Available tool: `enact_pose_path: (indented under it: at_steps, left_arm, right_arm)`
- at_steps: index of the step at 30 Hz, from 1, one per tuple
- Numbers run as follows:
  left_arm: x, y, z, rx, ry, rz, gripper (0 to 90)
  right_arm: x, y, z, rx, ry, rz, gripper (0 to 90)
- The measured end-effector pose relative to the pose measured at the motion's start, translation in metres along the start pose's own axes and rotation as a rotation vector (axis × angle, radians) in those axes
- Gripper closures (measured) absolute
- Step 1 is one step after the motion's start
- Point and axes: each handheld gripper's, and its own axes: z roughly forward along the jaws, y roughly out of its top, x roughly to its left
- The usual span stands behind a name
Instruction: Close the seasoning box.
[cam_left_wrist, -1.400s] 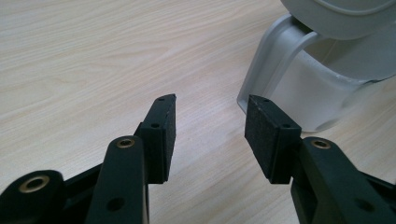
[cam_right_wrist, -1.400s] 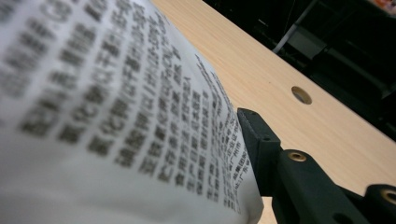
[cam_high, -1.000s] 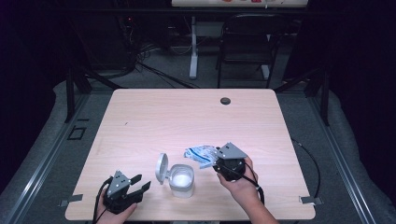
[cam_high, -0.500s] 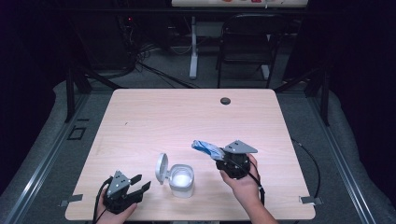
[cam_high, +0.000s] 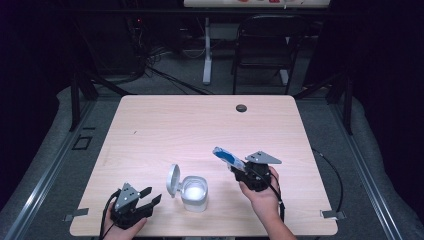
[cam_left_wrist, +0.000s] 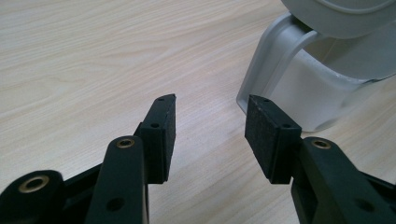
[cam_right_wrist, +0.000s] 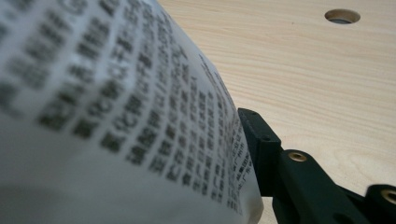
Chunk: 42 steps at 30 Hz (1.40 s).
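Since one second ago the right gripper (cam_high: 234, 165) has carried the blue and white plastic packet (cam_high: 226, 156) away from the table top, a little toward the right edge, and the packet now hangs in the air instead of lying beside the white plastic container (cam_high: 194, 192) with its round hinged lid (cam_high: 173, 179) open. Both the left gripper (cam_high: 150, 196) and the container have kept their places near the front edge of the pale wooden table (cam_high: 165, 130).

From the high view, the packet's long axis runs slanted, its free end pointing up and to the far left corner, while the other end is pinched between the right jaws. The right gripper view adds what the high view cannot: small black printed text on the packet's white face (cam_right_wrist: 121, 116), very close and blurred, and a round hole (cam_right_wrist: 342, 16) in the table beyond. One black jaw presses against the packet.

The left gripper view shows its fingers (cam_left_wrist: 163, 133) spread apart with nothing between them, just beside the container's wall (cam_left_wrist: 299, 88).
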Motion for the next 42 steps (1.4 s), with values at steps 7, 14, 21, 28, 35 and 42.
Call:
enact_pose_path:
  at_steps: [7,14,21,28,35,42]
  left_arm:
    - [0.000,0.000,0.000,0.002,0.003,0.001,54.1]
    - [0.000,0.000,0.000,0.002,0.001,0.001,54.1]
    - [-0.001,0.000,0.000,0.000,0.001,0.000,54.1]
    - [0.000,0.000,0.000,0.001,0.001,0.002,54.1]
    - [0.000,0.000,0.000,0.003,0.004,0.002,54.1]
    - [-0.001,0.000,0.001,0.002,0.005,0.001,54.1]
  right_arm:
    - [-0.007,-0.012,0.008,0.014,-0.009,0.029,66.9]
    - [-0.010,-0.017,0.011,0.024,-0.015,0.039,66.3]
    - [-0.010,-0.019,0.012,0.021,-0.018,0.044,65.8]
    - [-0.011,-0.021,0.013,0.015,-0.025,0.050,65.2]
    - [-0.012,-0.025,0.015,0.009,-0.023,0.059,64.2]
    - [-0.015,-0.031,0.019,0.019,-0.028,0.073,63.2]
